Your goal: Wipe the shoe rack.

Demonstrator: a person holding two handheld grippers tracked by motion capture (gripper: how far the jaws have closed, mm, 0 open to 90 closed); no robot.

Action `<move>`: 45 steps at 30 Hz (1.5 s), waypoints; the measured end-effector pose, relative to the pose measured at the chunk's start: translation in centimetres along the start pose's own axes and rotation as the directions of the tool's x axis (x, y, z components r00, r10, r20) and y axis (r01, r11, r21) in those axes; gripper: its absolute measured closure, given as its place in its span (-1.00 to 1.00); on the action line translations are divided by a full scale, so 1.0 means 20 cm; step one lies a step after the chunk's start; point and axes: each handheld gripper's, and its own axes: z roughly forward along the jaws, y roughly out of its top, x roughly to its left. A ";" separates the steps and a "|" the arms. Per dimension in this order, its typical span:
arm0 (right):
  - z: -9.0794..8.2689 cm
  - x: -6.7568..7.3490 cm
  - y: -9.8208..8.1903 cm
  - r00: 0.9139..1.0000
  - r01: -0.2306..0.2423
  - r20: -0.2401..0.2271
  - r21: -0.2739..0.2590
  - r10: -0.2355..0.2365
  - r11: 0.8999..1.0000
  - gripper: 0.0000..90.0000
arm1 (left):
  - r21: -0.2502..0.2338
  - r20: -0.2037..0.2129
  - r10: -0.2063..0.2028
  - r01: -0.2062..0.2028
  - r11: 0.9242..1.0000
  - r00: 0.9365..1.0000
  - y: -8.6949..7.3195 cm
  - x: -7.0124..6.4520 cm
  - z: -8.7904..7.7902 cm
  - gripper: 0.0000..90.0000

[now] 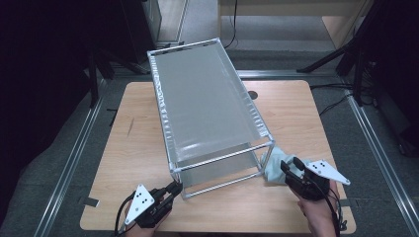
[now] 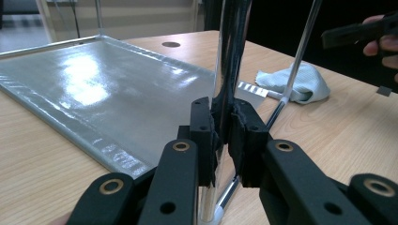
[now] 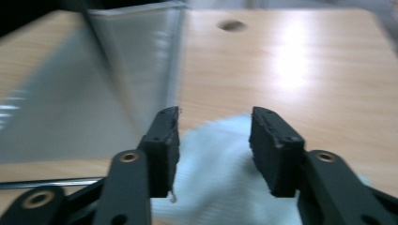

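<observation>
Two grippers | left gripper [image 2: 224, 140]: clamped on rack [image 1: 207, 106] near-left post | right gripper [image 3: 215, 145]: jaws apart, nothing gripped, over cloth [image 1: 276, 165] | cloth: on table [image 1: 306, 113] touching rack's near-right foot | judged: rack steadied, cloth loose, wiping apparently unfinished

Rack fills the middle of the desk; bare wood open on both flanks

The metal-framed rack [image 1: 210, 116] stands slantwise across the desk [image 1: 133, 148], blocking passage through the centre; its near-left post is clamped in the left tool [image 1: 174, 188]; the pale cloth [image 1: 277, 165] lies against its near-right corner, under the parted right tool [image 1: 291, 165]; the left and far-right stretches of desk lie bare.
</observation>
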 end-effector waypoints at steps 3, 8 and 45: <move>0.10 -0.01 -0.07 0.998 0.002 0.056 0.074 -0.007 0.997 -0.18 | 0.000 0.004 0.002 -0.002 1.000 1.000 0.00 0.00 0.00 0.80; 0.19 0.01 -0.12 0.997 0.016 0.070 0.160 -0.027 0.987 -0.39 | 0.001 0.005 0.005 -0.005 1.000 1.000 0.00 0.00 0.00 0.80; 0.06 0.21 -0.05 0.985 0.120 -0.132 0.034 -0.114 0.992 0.70 | 0.047 -0.027 0.009 -0.007 0.999 1.000 -0.02 -0.02 0.01 0.82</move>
